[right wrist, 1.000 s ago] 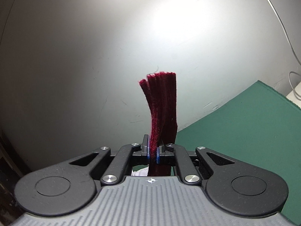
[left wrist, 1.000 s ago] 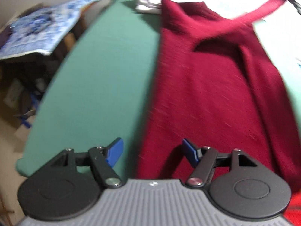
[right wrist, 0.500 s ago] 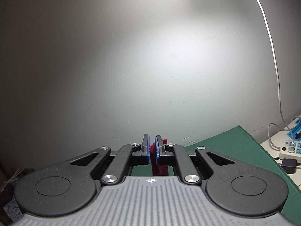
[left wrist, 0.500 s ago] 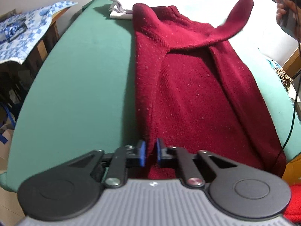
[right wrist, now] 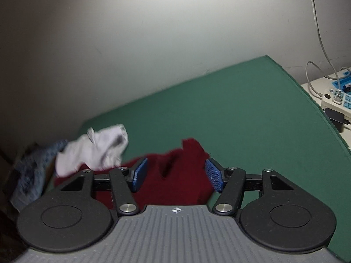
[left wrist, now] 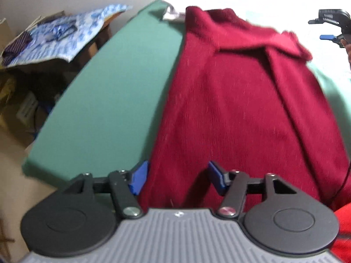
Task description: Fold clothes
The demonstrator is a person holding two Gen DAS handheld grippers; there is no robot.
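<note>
A dark red knitted sweater [left wrist: 241,109] lies lengthwise on the green table [left wrist: 114,92]. One sleeve [left wrist: 274,41] is folded across its far end. My left gripper [left wrist: 177,173] hovers over the near hem, its jaws opening; the fabric lies below them and the blue pads do not press on it. My right gripper [right wrist: 176,171] is above the sweater's far end [right wrist: 190,151], its jaws also opening and holding nothing. From the left wrist view the right gripper [left wrist: 329,29] shows at the upper right, clear of the cloth.
A crumpled white garment [right wrist: 98,151] lies at the table's far corner beside the sweater. A blue patterned cloth [left wrist: 61,37] covers furniture left of the table. A device with cables [right wrist: 335,96] sits past the table's right edge. Something bright red [left wrist: 344,230] is at the near right.
Both grippers were shut on the sweater and have opened. The raised sleeve dropped from the right gripper onto the sweater, and the right gripper tilted down toward the table.
</note>
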